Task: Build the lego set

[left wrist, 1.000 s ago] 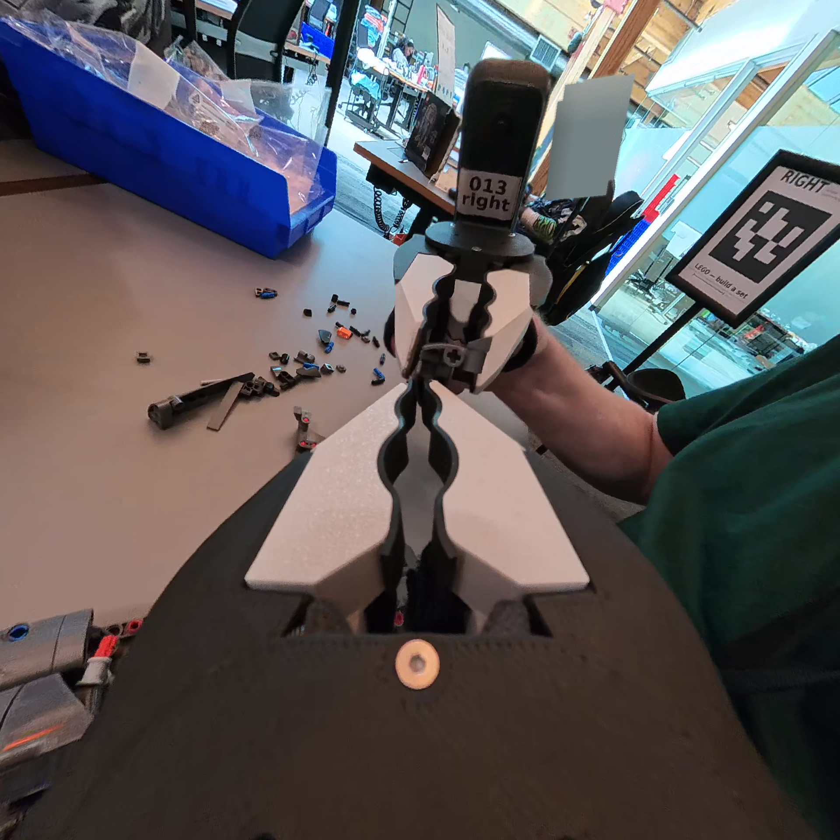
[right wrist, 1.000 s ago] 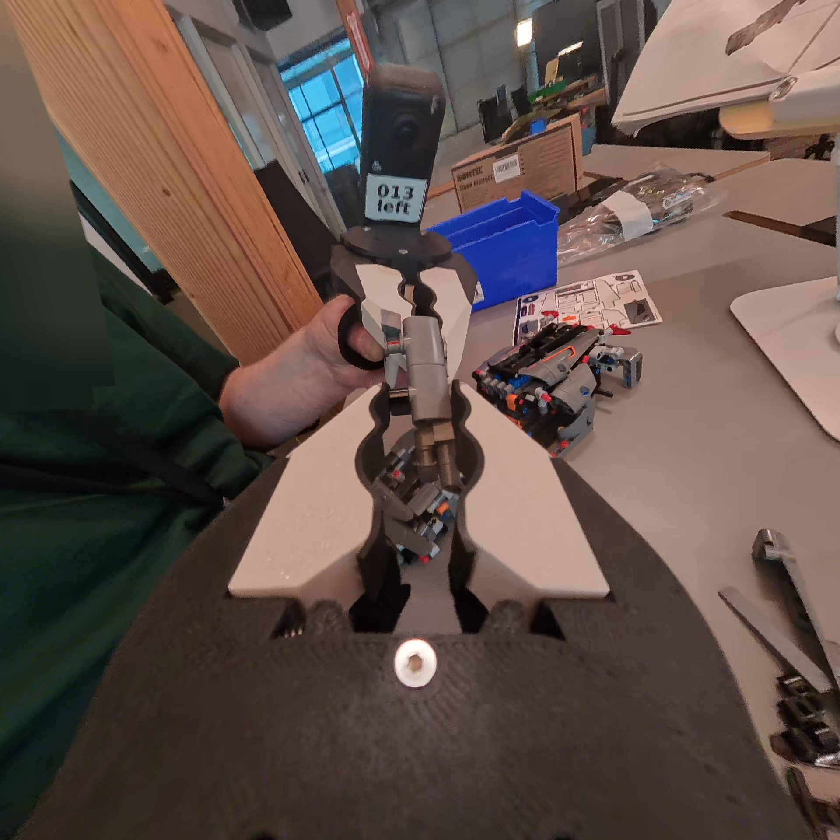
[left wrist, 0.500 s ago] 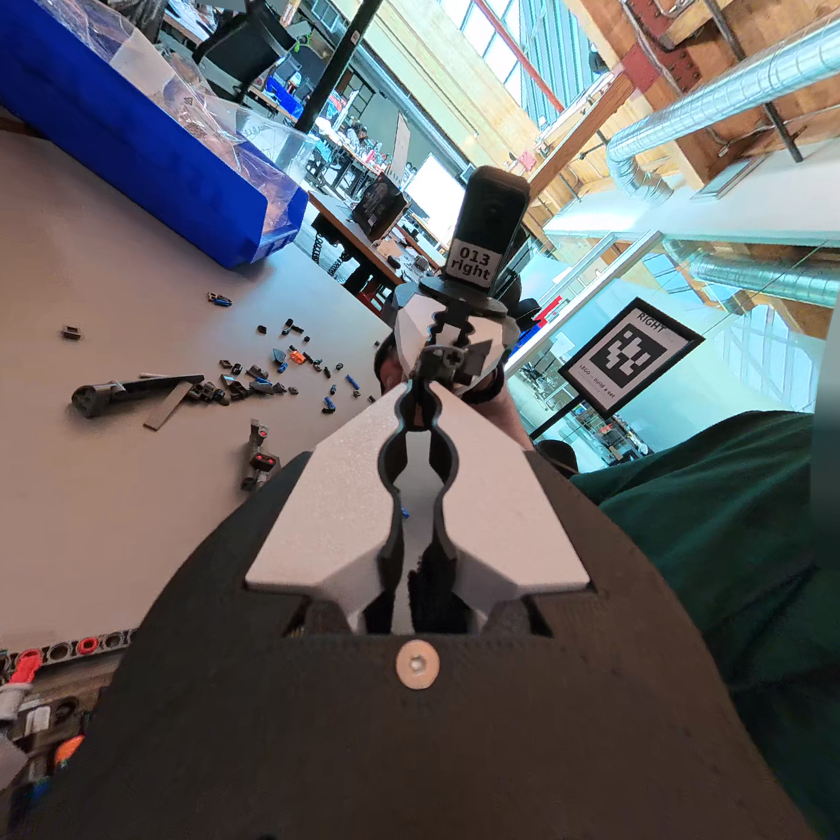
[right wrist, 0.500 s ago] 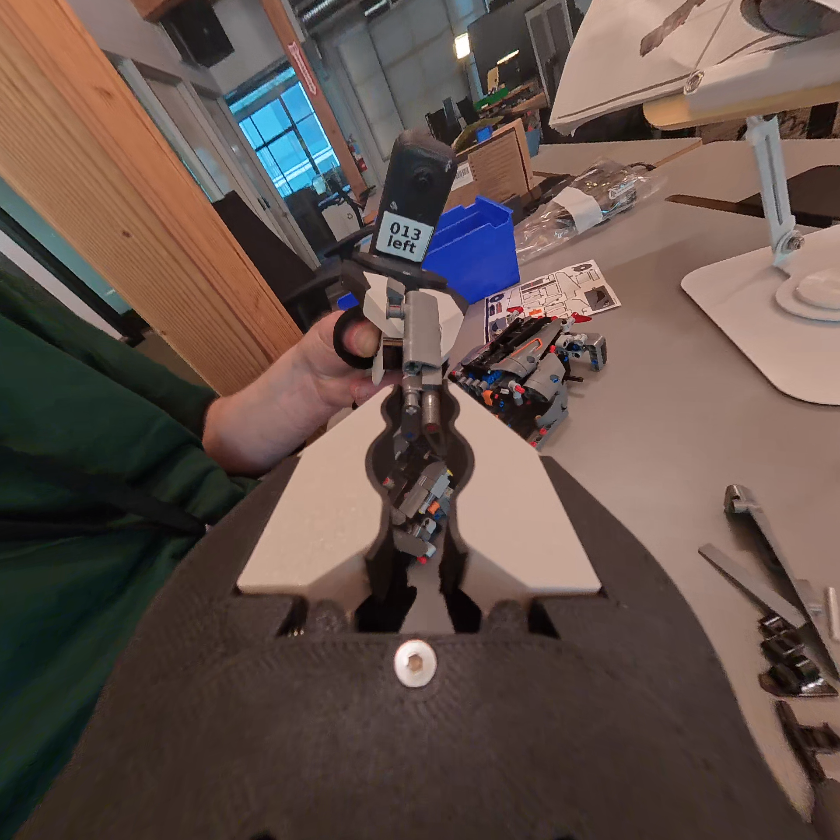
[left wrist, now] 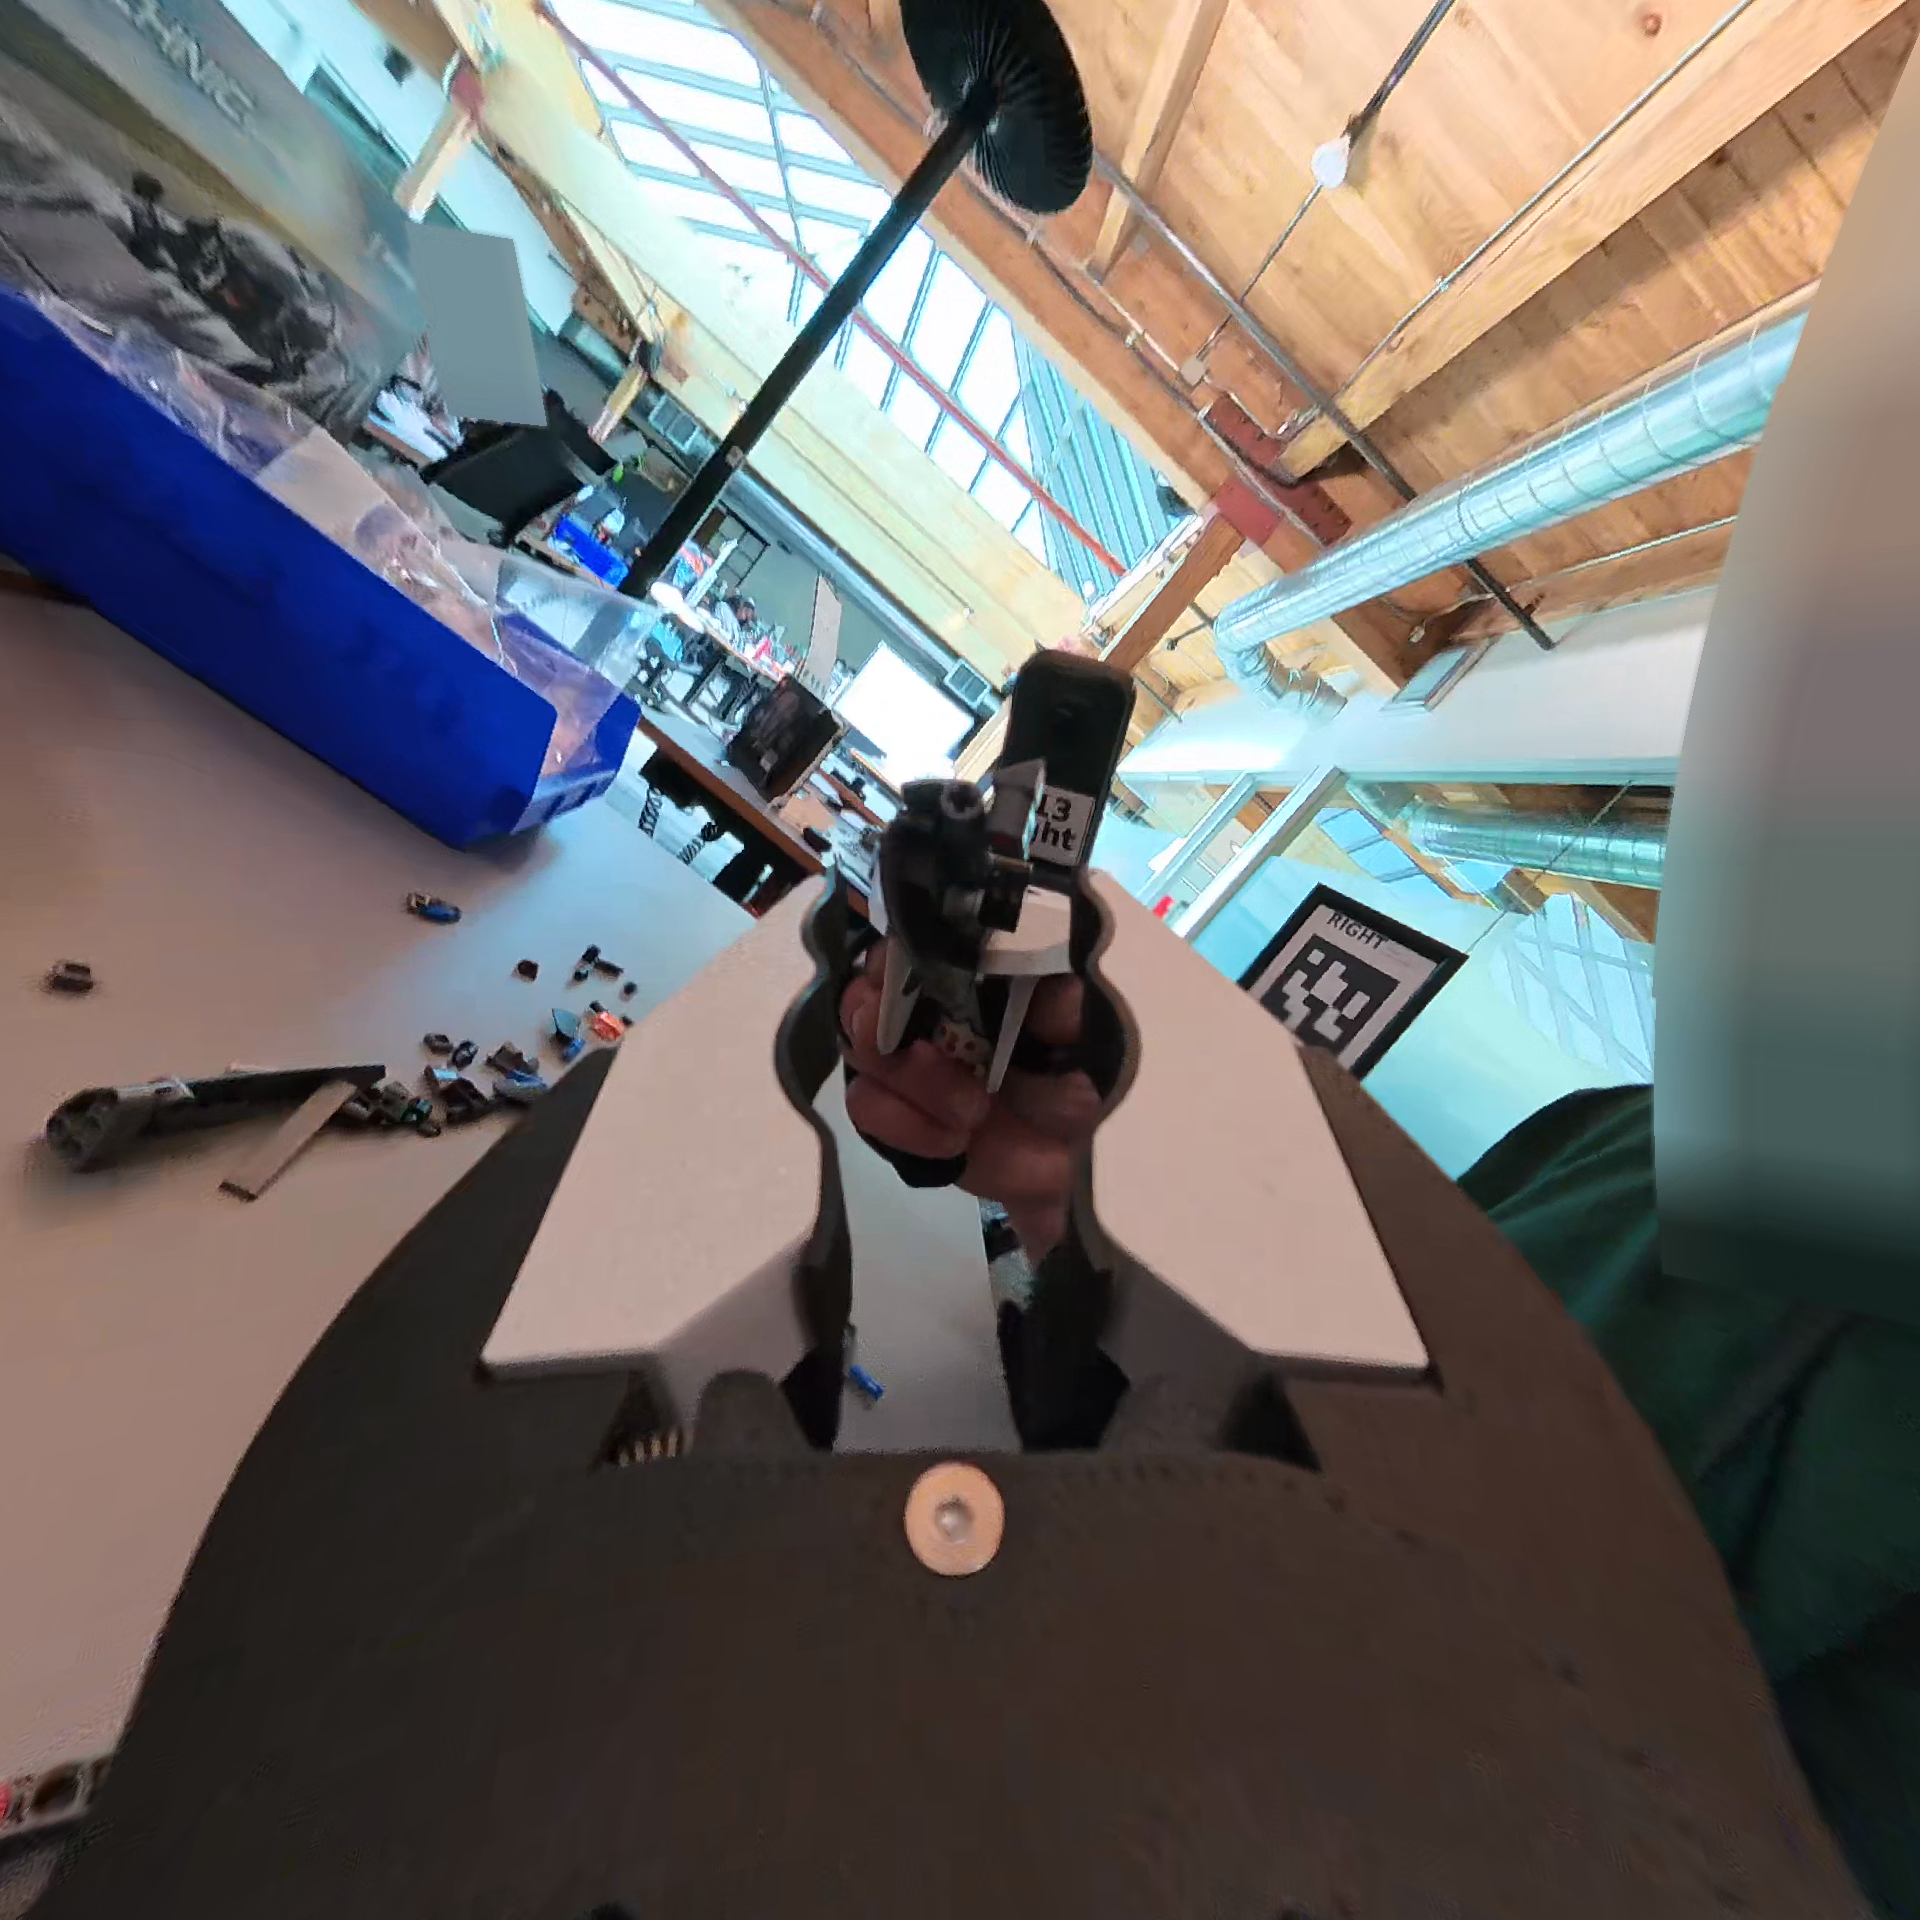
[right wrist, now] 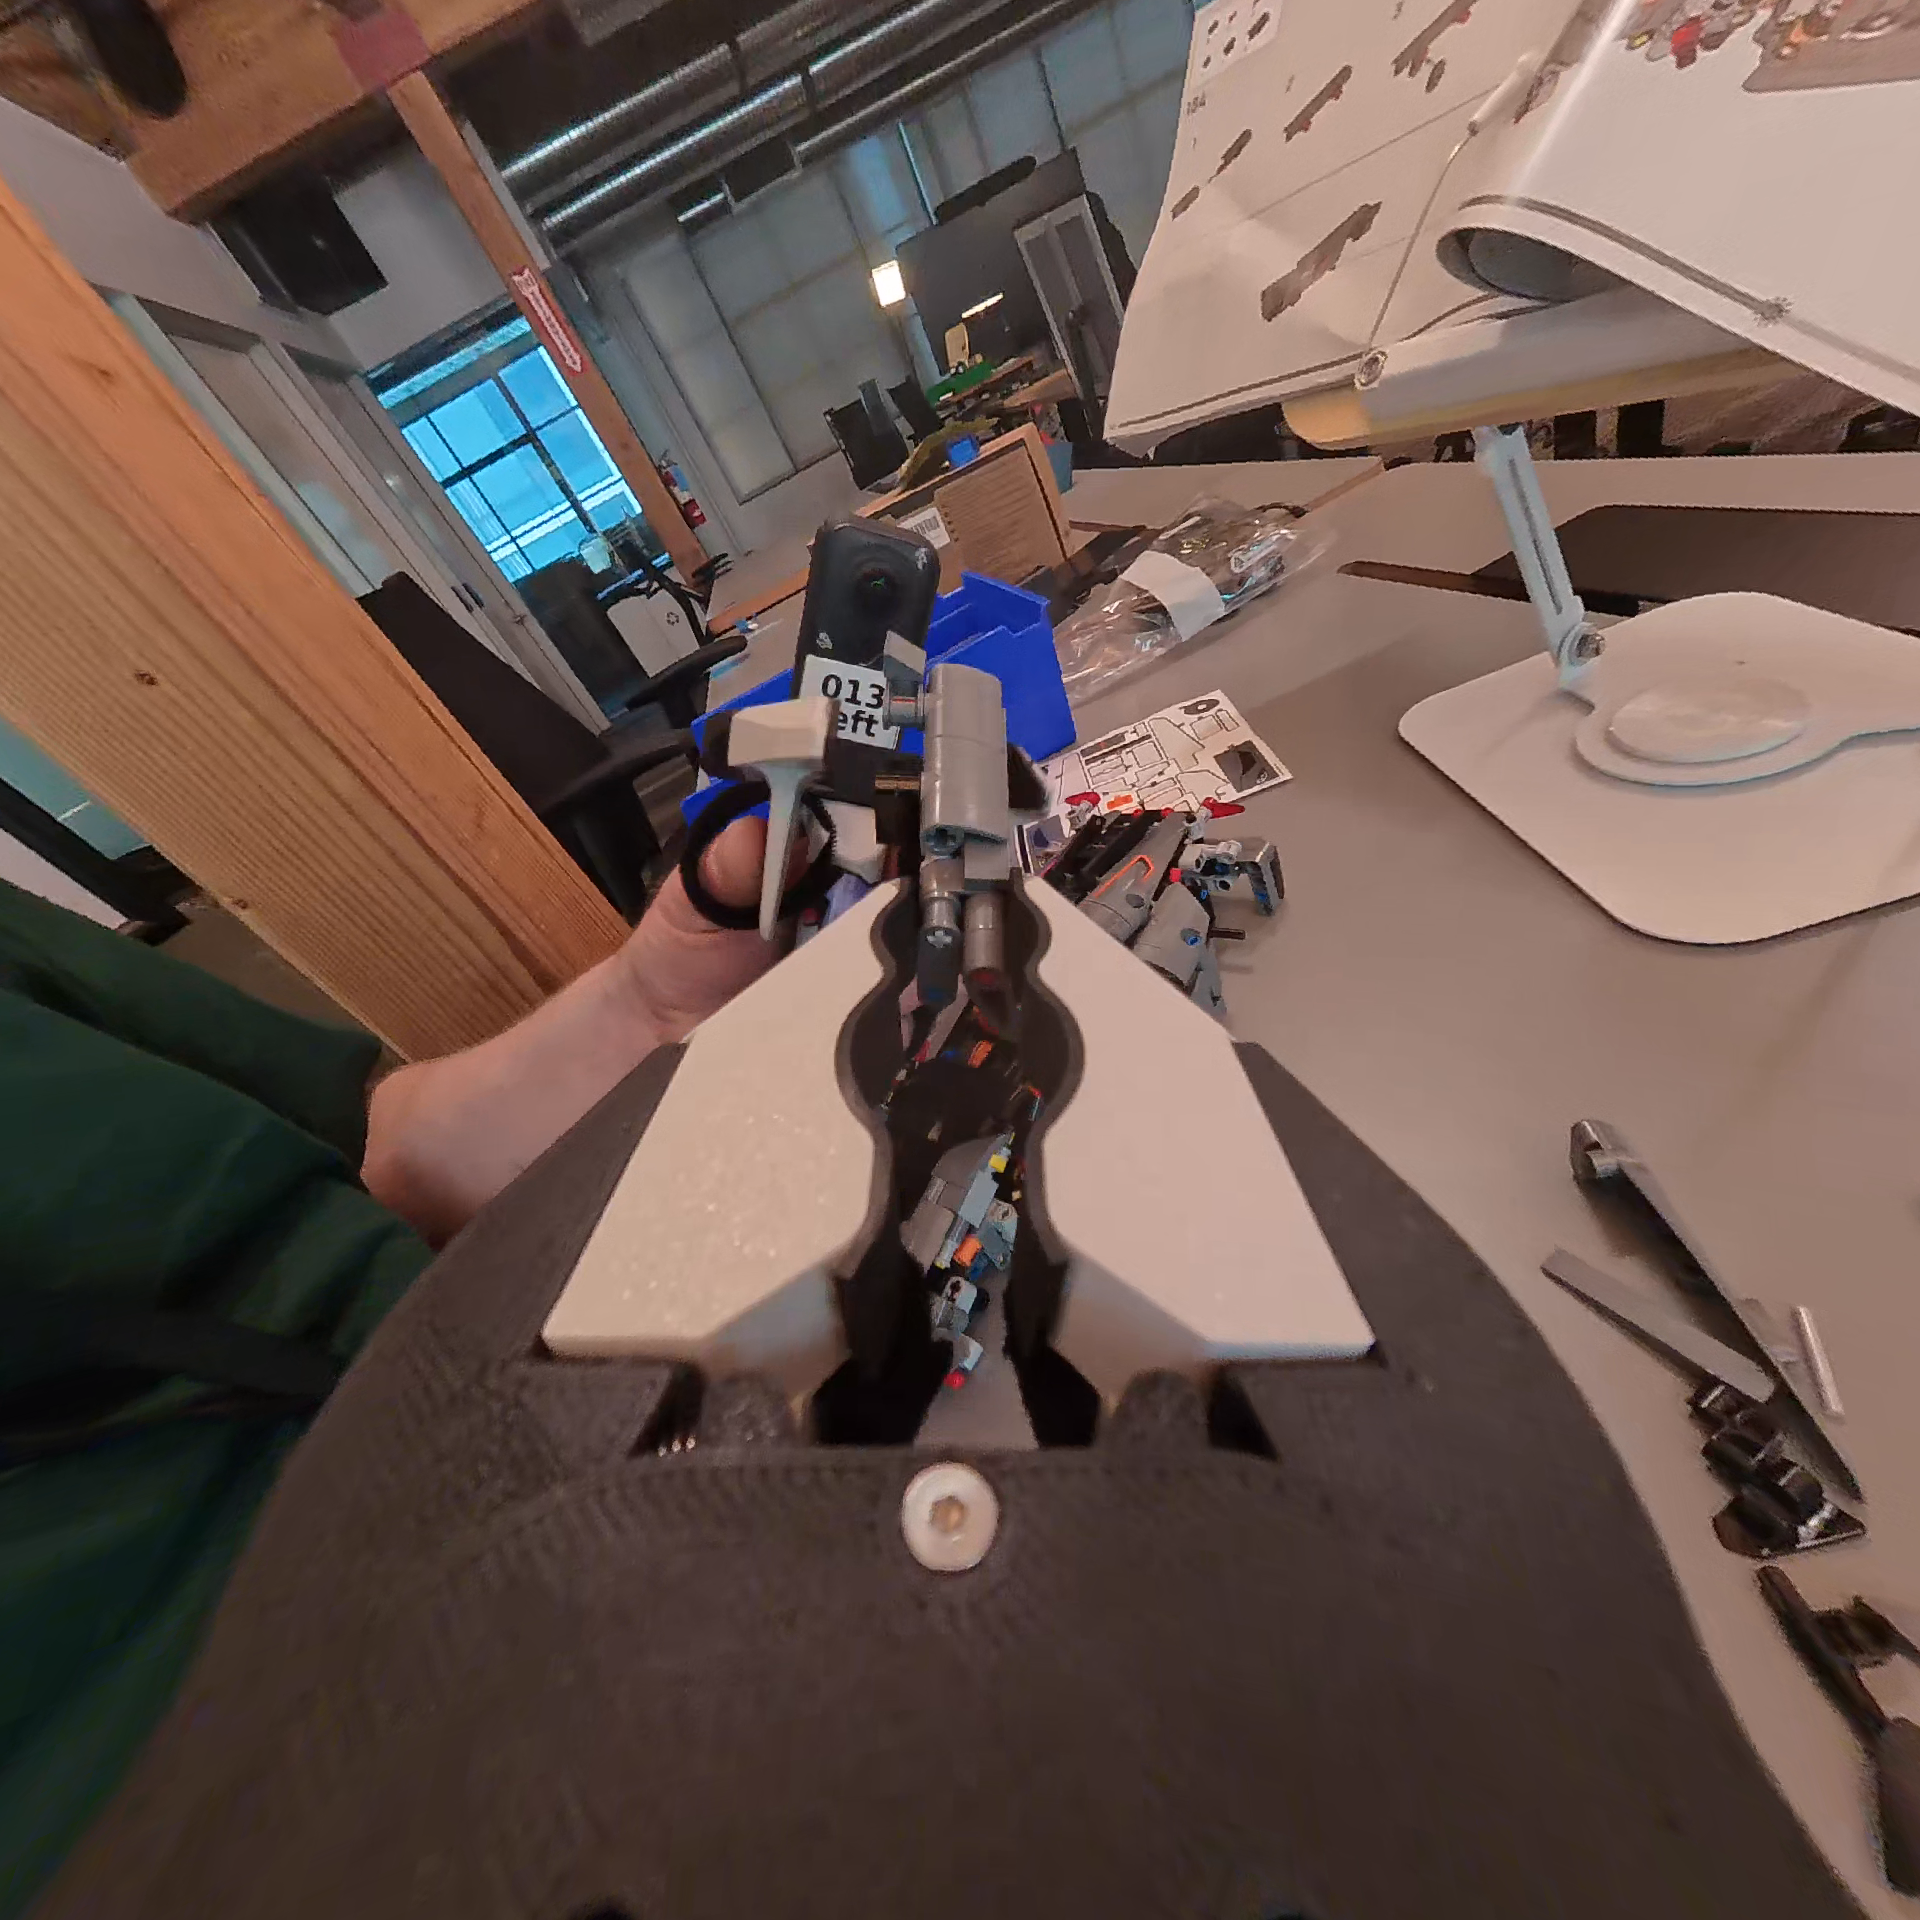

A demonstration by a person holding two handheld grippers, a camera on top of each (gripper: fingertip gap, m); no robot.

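Note:
My right gripper (right wrist: pixel 961 914) is shut on a lego sub-assembly (right wrist: pixel 961 769). A grey cylinder with pins sticks out past the tips, and dark, grey and orange parts sit between the fingers. My left gripper (left wrist: pixel 956 914) is open and empty, its jaws well apart and tilted upward. It faces the right gripper, which holds the dark end of the sub-assembly (left wrist: pixel 940 862) just beyond the left tips. In the right wrist view one white finger (right wrist: pixel 774 790) of the left gripper stands left of the grey cylinder, apart from it. A partly built lego model (right wrist: pixel 1153 883) lies on the table.
Loose small pieces (left wrist: pixel 488 1060) and long dark parts (left wrist: pixel 208 1101) lie on the grey table; they also show in the right wrist view (right wrist: pixel 1714 1330). Also present: a blue bin (left wrist: pixel 260 623), a printed sheet (right wrist: pixel 1174 758), a white stand base (right wrist: pixel 1714 748) and a person's hand (left wrist: pixel 935 1112). Less than 4 cm separates the two grippers' tips. Left tips and right tips are each some 20 centimeters from the partly built lego model (right wrist: pixel 1153 883).
My left gripper has opened and let go of the grey end of the sub-assembly. Both grippers have tilted upward. My right gripper still holds the piece.

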